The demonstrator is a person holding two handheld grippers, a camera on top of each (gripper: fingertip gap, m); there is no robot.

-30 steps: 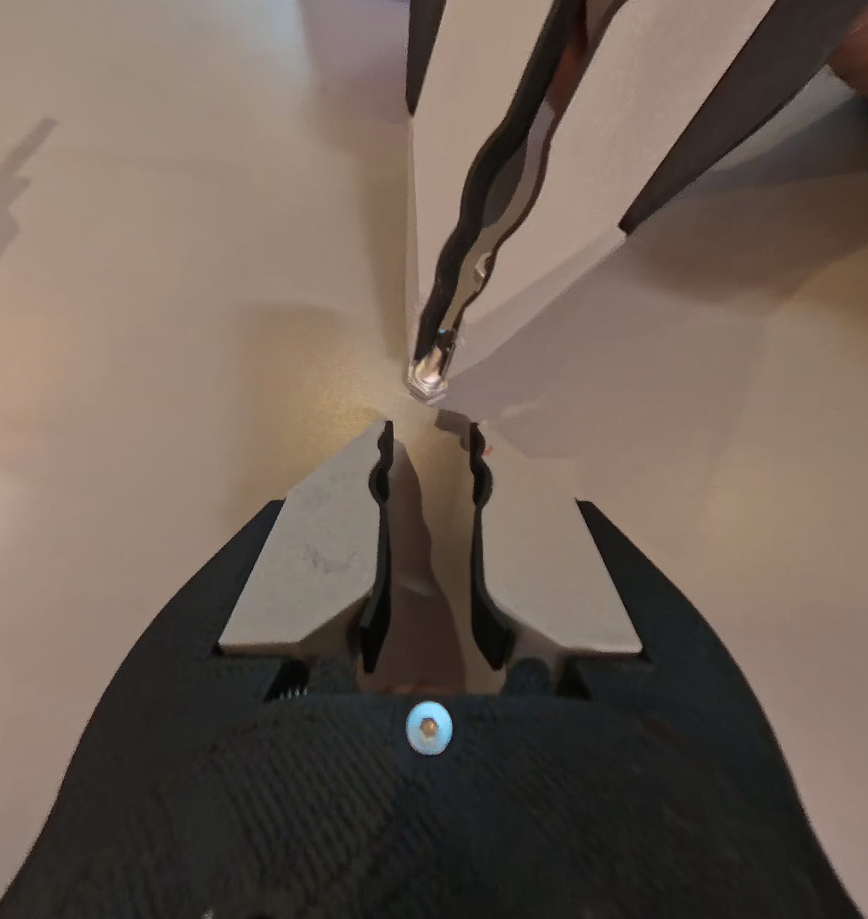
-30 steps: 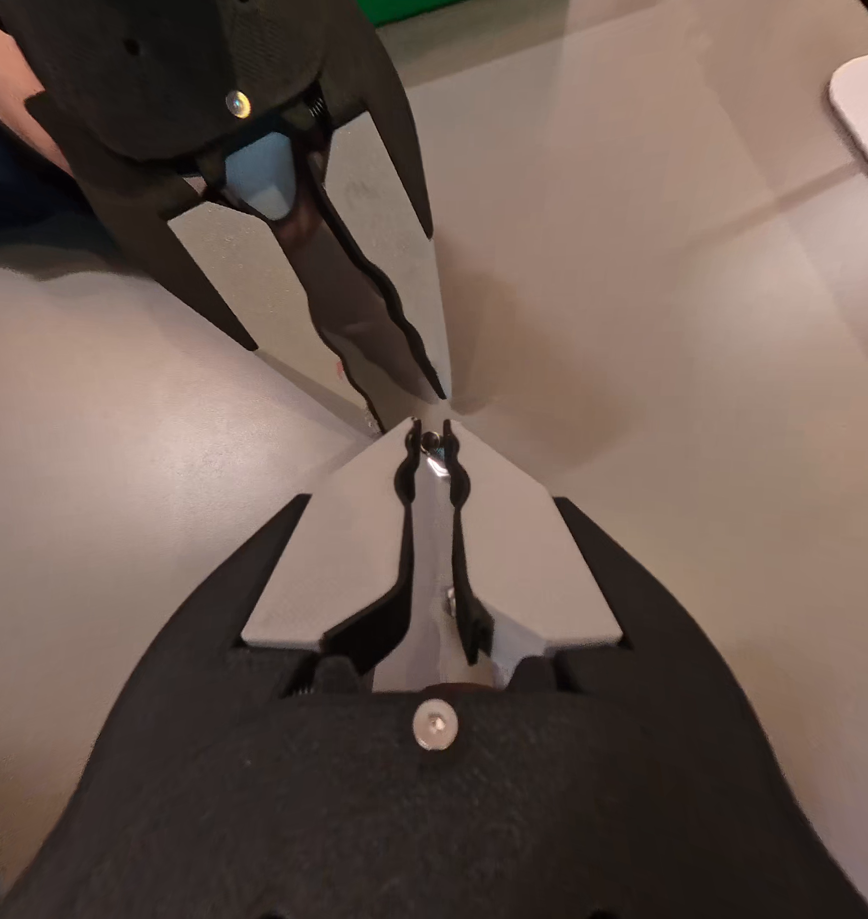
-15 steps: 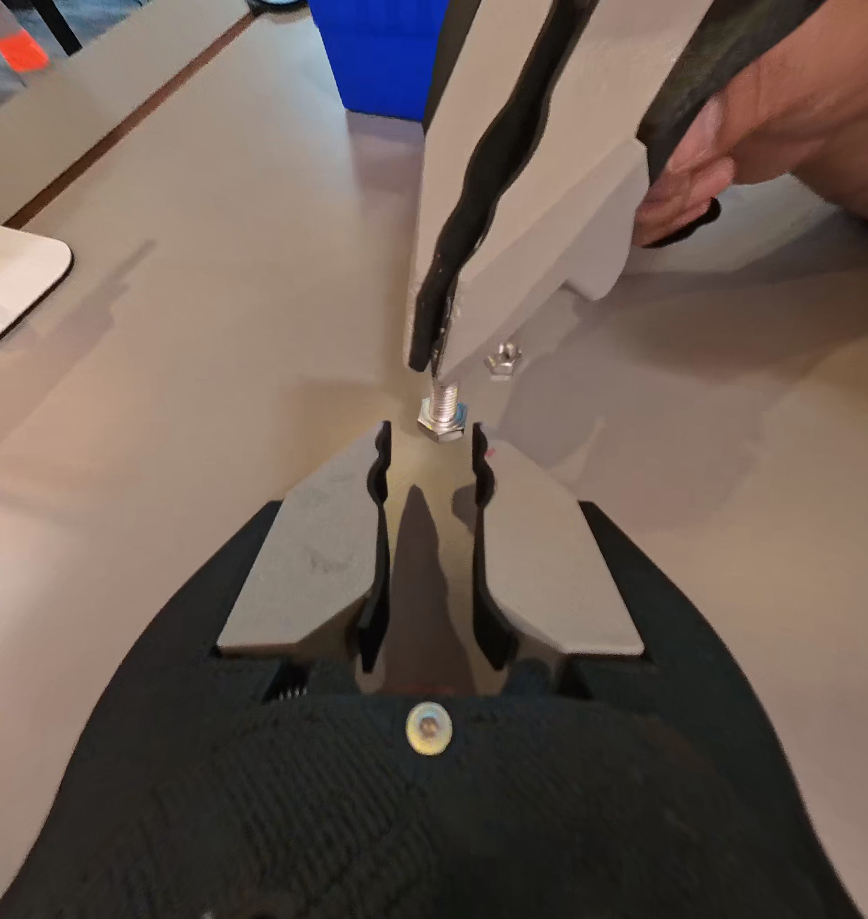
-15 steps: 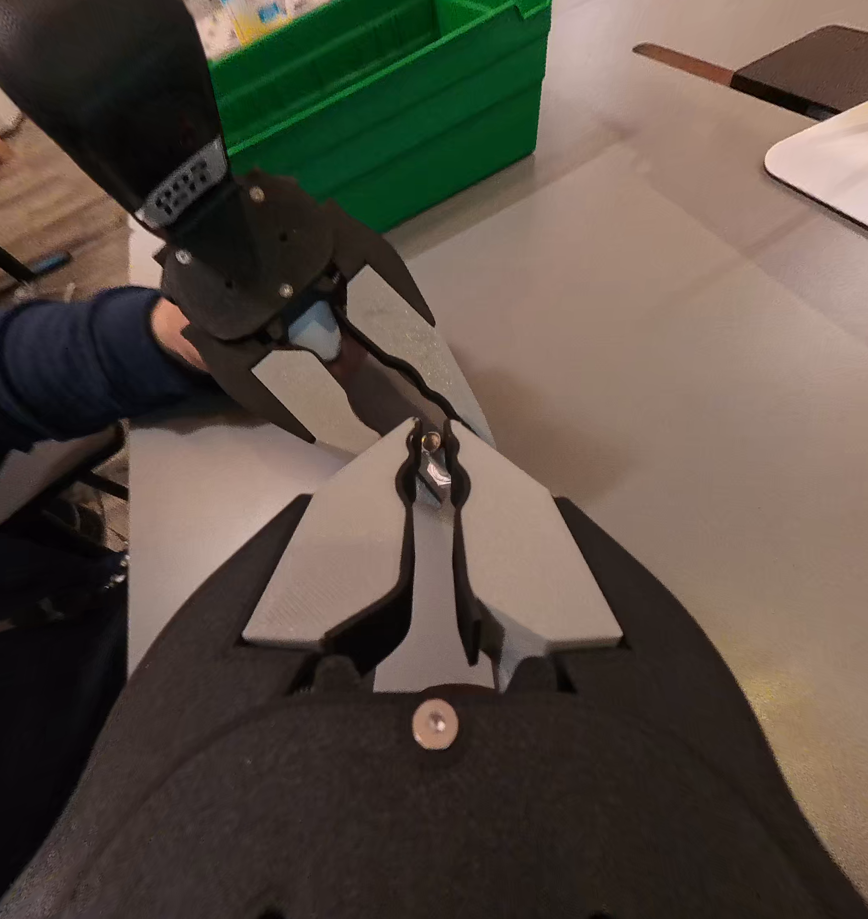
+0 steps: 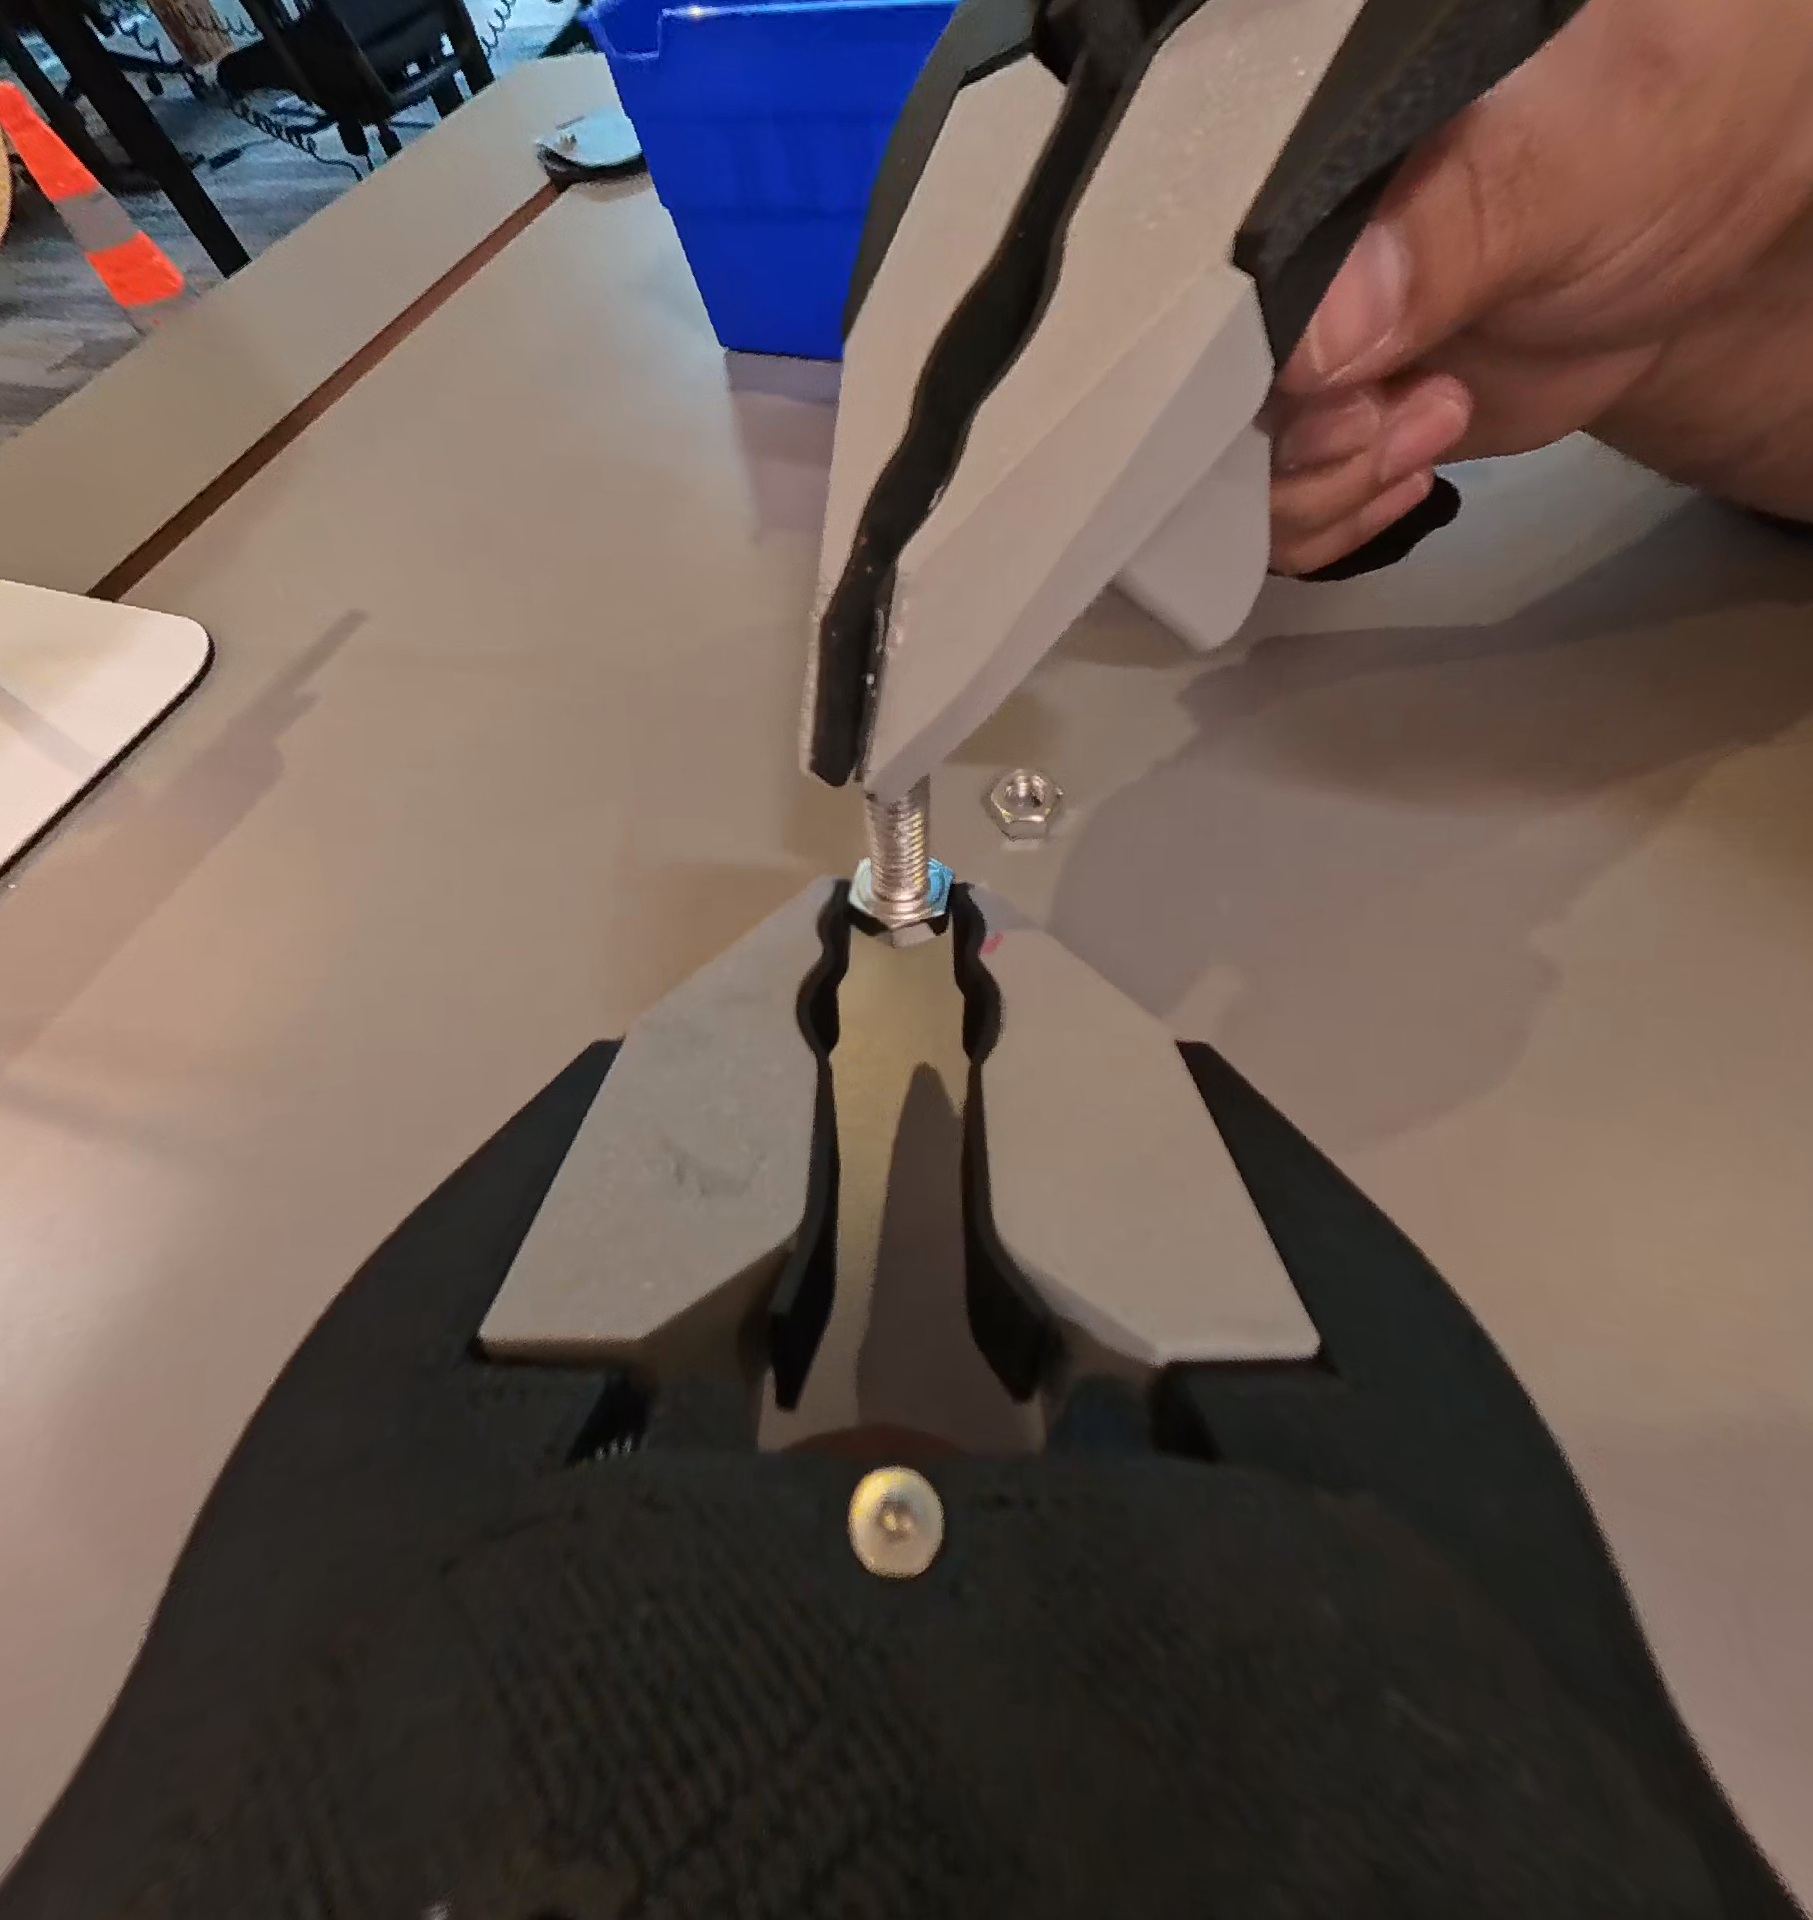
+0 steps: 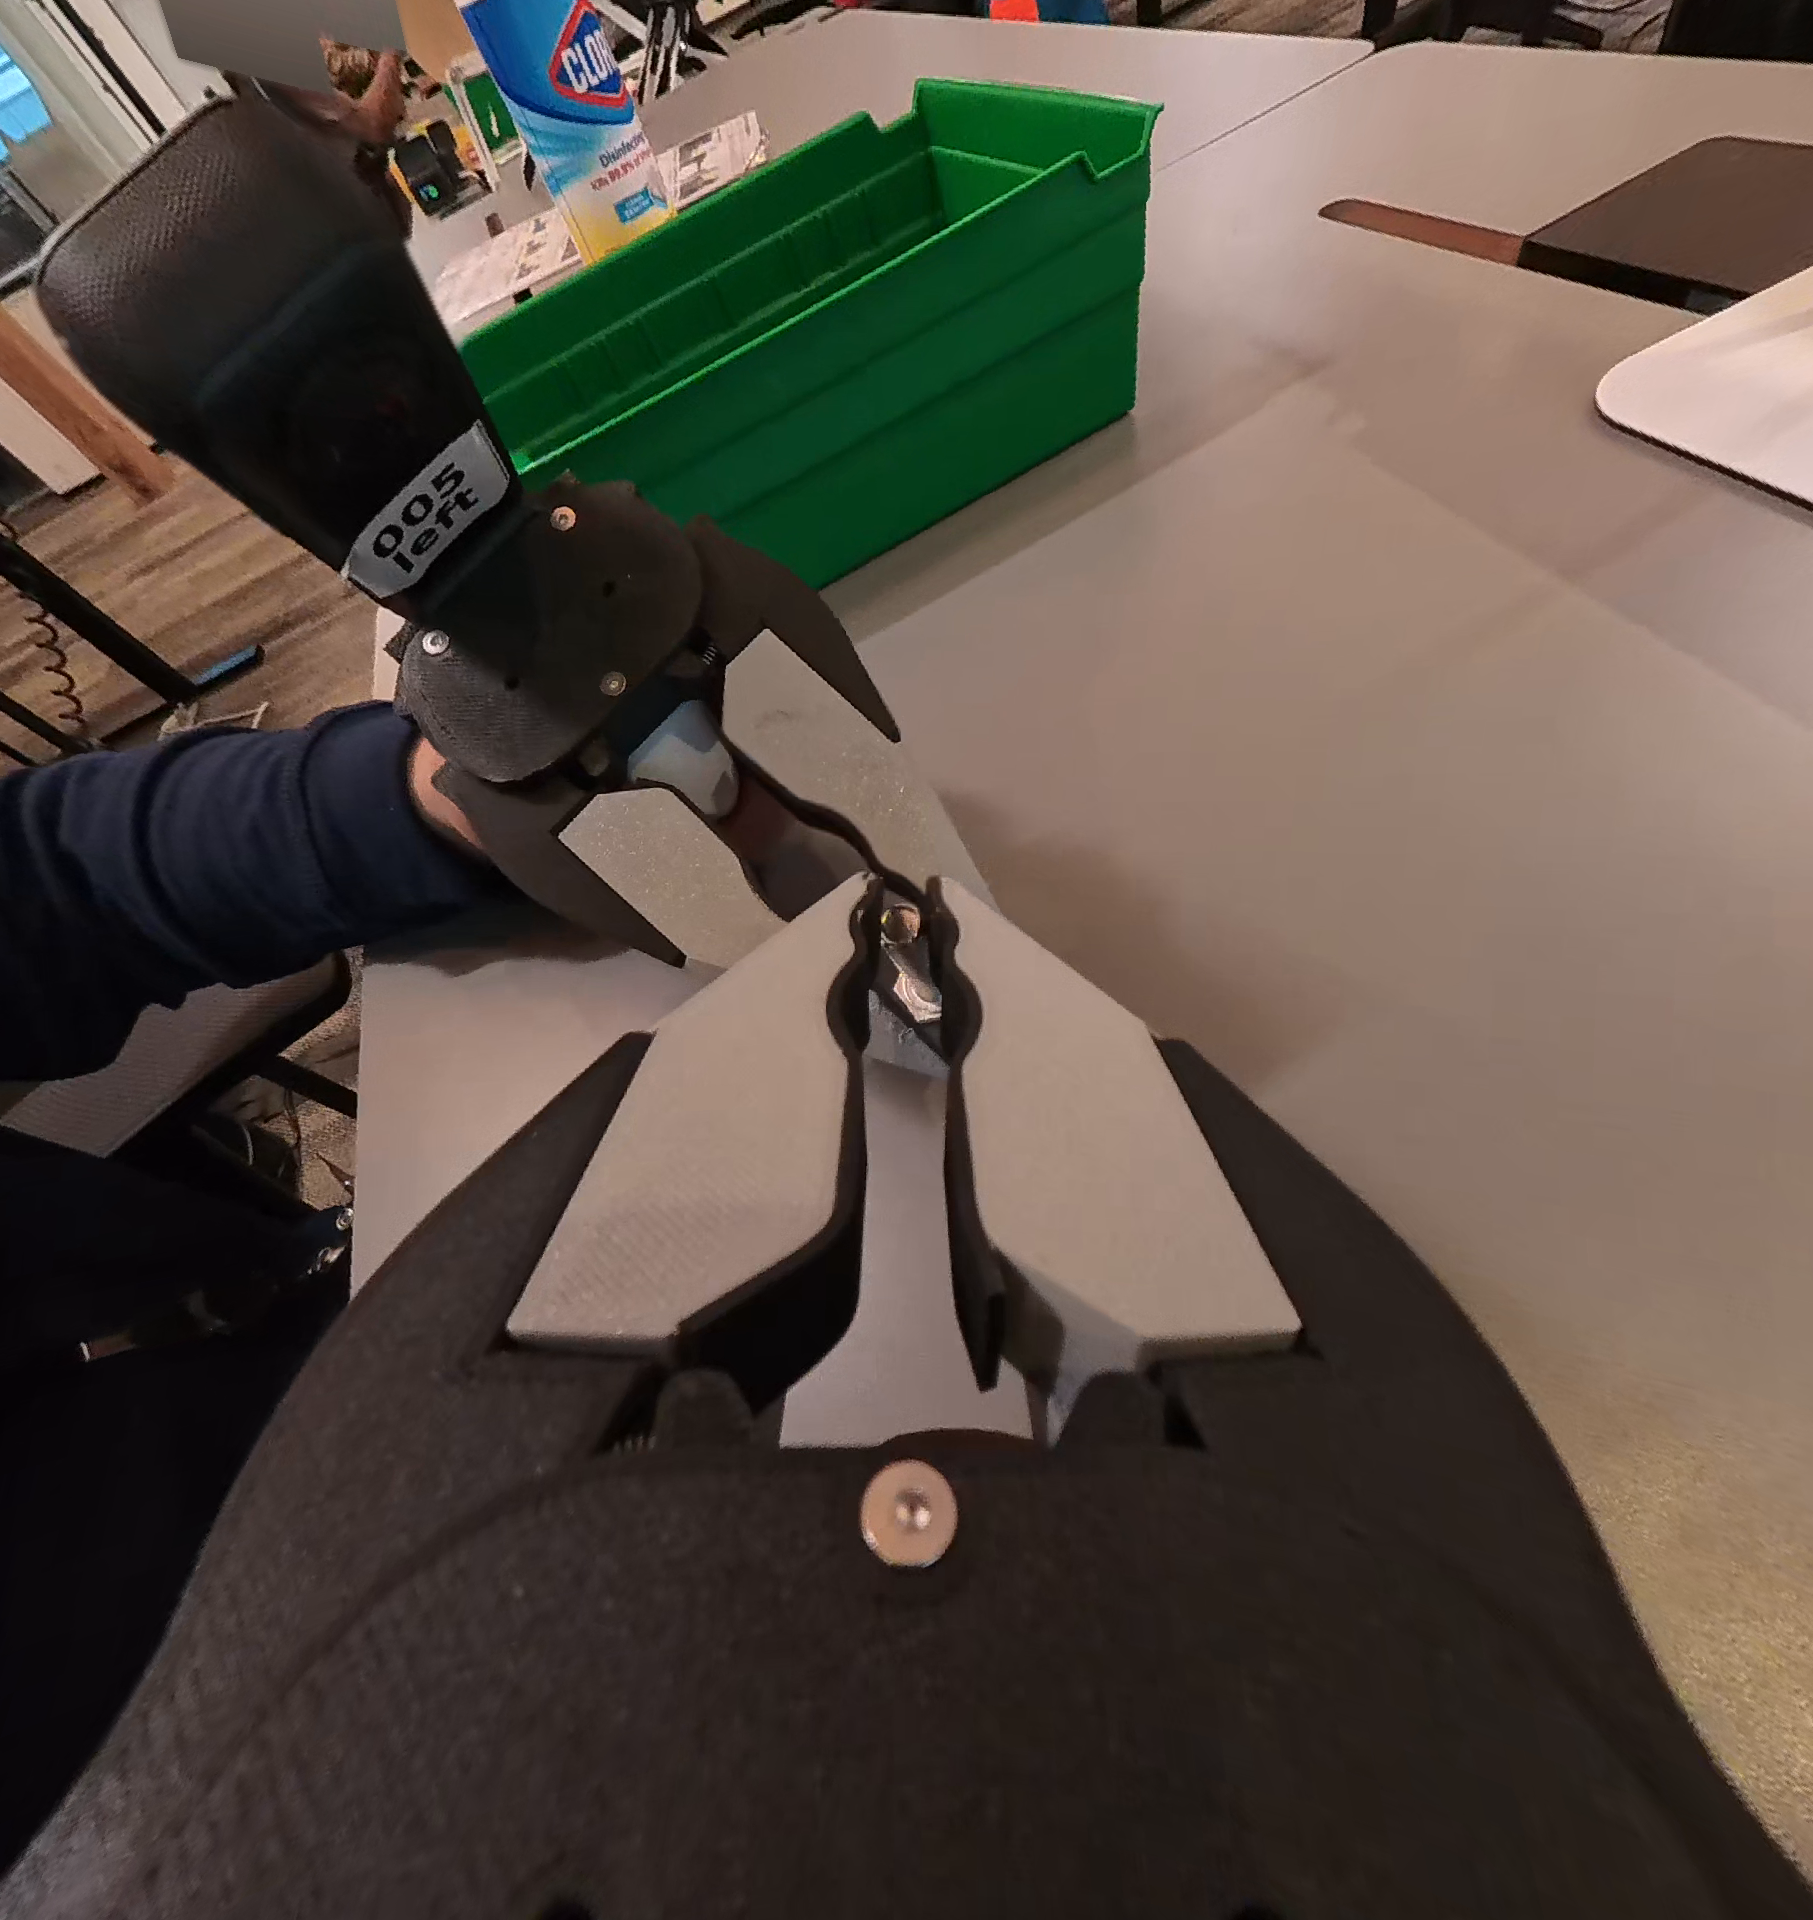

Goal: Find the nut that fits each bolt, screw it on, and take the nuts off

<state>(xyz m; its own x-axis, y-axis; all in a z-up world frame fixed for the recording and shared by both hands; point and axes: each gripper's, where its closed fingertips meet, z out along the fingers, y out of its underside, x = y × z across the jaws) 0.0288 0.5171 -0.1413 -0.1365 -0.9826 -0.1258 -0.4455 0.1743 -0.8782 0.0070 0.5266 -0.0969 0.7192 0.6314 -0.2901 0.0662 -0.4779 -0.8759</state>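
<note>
A silver bolt point(image 5: 897, 836) stands upright over the grey table point(image 5: 466, 623), threads up. My right gripper point(image 5: 860, 774) comes down from above and is shut on the top of its shaft. In the right wrist view the bolt end point(image 6: 900, 921) shows between the right gripper's point(image 6: 902, 914) tips. A hex nut point(image 5: 900, 906) sits at the bolt's lower end. My left gripper point(image 5: 902, 914) is closed on it from both sides, low over the table. A loose nut point(image 5: 1024, 805) lies on the table just right of the bolt. The left gripper's body point(image 6: 569, 644) shows in the right wrist view.
A blue bin point(image 5: 777, 177) stands behind the bolt. A green bin point(image 6: 829, 343) stands at the table's far side, with a wipes canister point(image 6: 580, 114) behind it. A white board point(image 5: 40, 727) lies at the left, also in the right wrist view point(image 6: 1764, 395). A hand point(image 5: 1556, 260) holds the right gripper. The left gripper's tips are roughly 5 centimetres from the right gripper's.
The right gripper has turned the bolt from pointing at the left camera to upright. The left fingers have moved forward and narrowed onto the nut. Both cameras now see more of the room.
</note>
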